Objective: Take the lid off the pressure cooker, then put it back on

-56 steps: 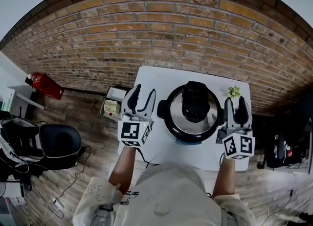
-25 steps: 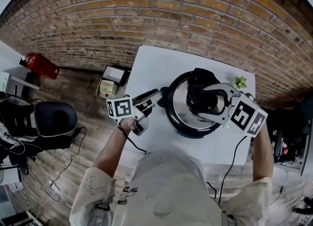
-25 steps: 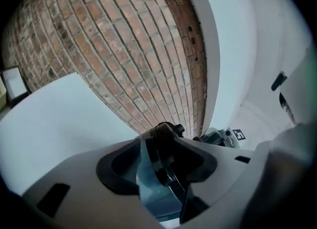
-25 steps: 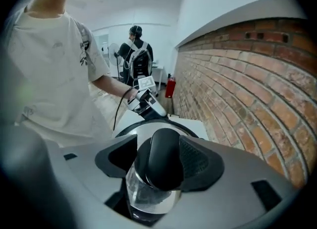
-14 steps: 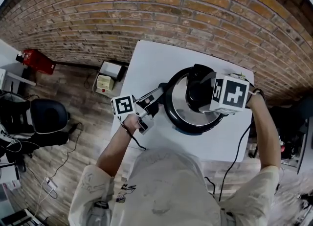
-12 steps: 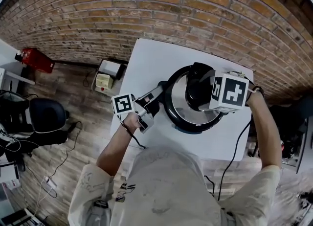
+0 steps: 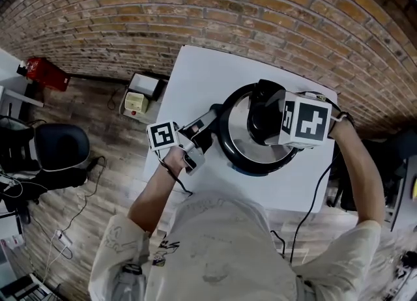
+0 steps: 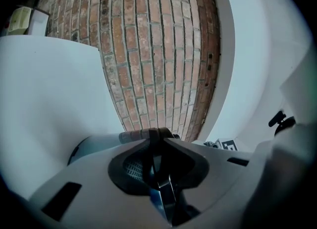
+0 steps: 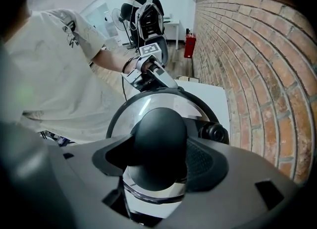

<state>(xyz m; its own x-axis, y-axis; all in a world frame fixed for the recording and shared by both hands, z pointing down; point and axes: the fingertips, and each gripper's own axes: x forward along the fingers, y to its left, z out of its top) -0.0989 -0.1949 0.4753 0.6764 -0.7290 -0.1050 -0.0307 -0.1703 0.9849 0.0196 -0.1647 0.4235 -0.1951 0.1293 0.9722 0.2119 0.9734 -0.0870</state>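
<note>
No legible words, brand names or numbers anywhere.

Only signs are black-and-white square code markers, with no characters in them:
- Left gripper point(image 7: 212, 113), at 9 o'clock of the pressure cooker point(image 7: 236, 138): one marker faces up on its cube point(image 7: 163, 135). The same cube shows small in the right gripper view.
- Right gripper point(image 9: 157, 153): its cube point(image 7: 306, 121), at 3 o'clock of the cooker, shows two marker faces.

Shirt print point(image 7: 165, 248), dark scribble at 6 o'clock of the table: too small to read.
</note>
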